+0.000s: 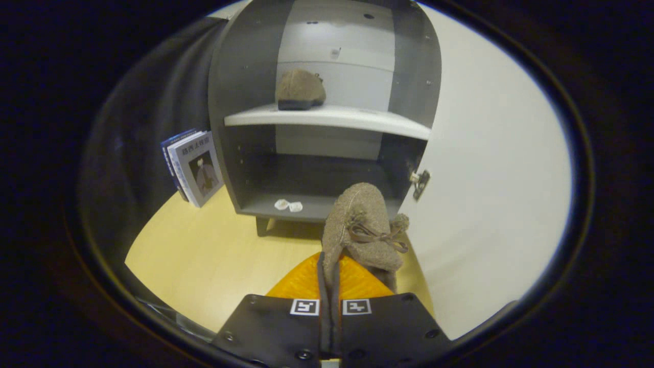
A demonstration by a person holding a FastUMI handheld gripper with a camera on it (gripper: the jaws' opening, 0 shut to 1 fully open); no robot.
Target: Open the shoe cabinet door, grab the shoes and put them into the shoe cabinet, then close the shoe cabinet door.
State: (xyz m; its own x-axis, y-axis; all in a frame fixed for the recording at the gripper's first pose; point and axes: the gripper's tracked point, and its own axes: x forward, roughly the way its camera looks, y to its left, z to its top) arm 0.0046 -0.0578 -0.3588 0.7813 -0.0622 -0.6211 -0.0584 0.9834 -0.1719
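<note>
Closest in, the gripper is clenched on a fuzzy tan slipper with a little brown bow. The edge of the slipper is pinched between both fingers, which are squeezed nearly together, and the rest of it hangs off ahead and a bit to the right, toe pointing toward the cabinet. The material looks like soft felt or fleece, floppy rather than stiff, so some sag can be expected while it's carried.

Below that, a pale yellow wood-grain floor is seen. Just ahead stands the open grey shoe cabinet with a white shelf, its white door swung wide to the right, with a metal hinge visible on the frame. On the bottom board a couple of small white crumpled bits are lying. Up on the shelf, the matching tan slipper is already parked, heel toward the camera.

So this is judged to be the second-shoe stage: door done, one shoe in, one in hand. Next, the held slipper probably needs to be carried forward into a compartment, set flat and let go, then the door closed.

Off to the left, some thin blue-and-white books are leaned against the cabinet side.
</note>
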